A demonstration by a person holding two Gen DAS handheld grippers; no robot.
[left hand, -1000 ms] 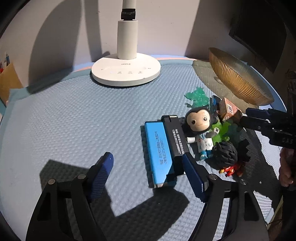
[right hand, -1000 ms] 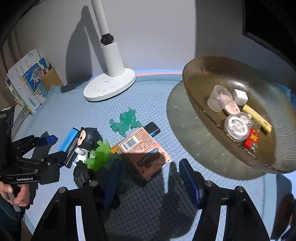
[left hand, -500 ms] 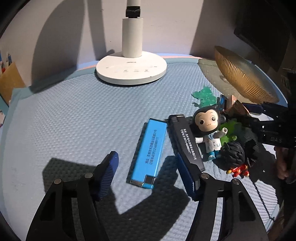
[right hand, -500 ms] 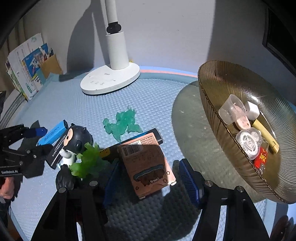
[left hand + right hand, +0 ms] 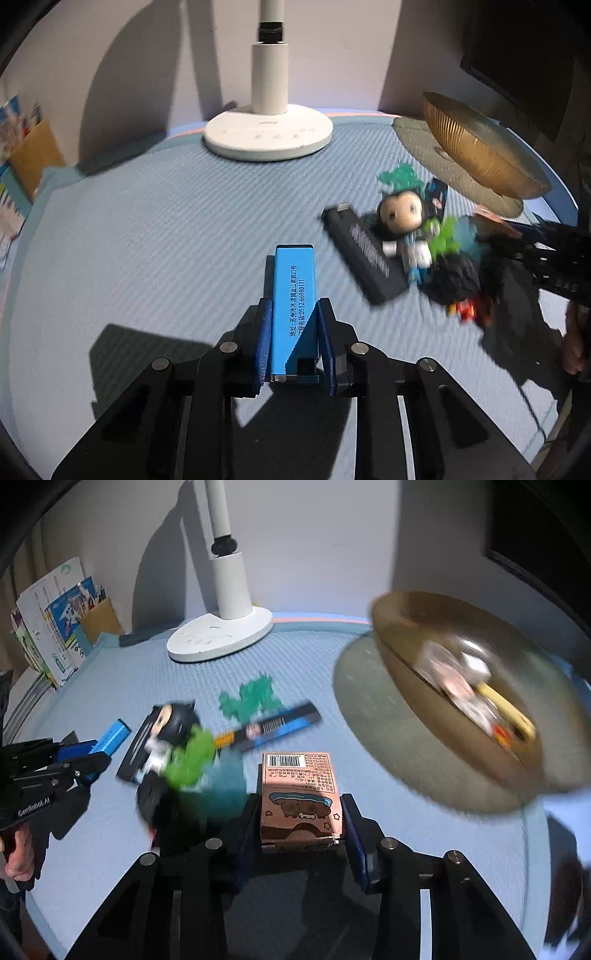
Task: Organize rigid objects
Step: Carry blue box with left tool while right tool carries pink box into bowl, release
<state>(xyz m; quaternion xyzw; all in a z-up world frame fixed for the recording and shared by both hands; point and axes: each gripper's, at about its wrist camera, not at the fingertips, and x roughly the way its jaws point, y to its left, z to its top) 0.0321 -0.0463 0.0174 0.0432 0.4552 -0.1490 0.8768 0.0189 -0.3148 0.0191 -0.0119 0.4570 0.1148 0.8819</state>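
Observation:
My left gripper (image 5: 291, 314) is shut on a flat blue bar with printed text (image 5: 294, 291) and holds it over the blue mat. My right gripper (image 5: 300, 805) is shut on a small pink carton with a barcode (image 5: 300, 794). A black bar (image 5: 364, 251), a monkey figurine (image 5: 402, 218), green plastic pieces (image 5: 441, 240) and a black spiky toy (image 5: 458, 275) lie in a pile to the right in the left wrist view. A golden ribbed bowl (image 5: 406, 635) with several small items stands at the right in the right wrist view.
A white lamp base (image 5: 267, 133) stands at the back of the blue textured mat (image 5: 147, 236). Books and a cardboard holder (image 5: 62, 616) stand at the far left. A long dark-blue box (image 5: 280, 723) lies beside a teal plastic piece (image 5: 251, 698).
My left gripper has closed on the blue bar, and my right gripper has closed on the pink carton and lifted it. The black bar has slid to the right.

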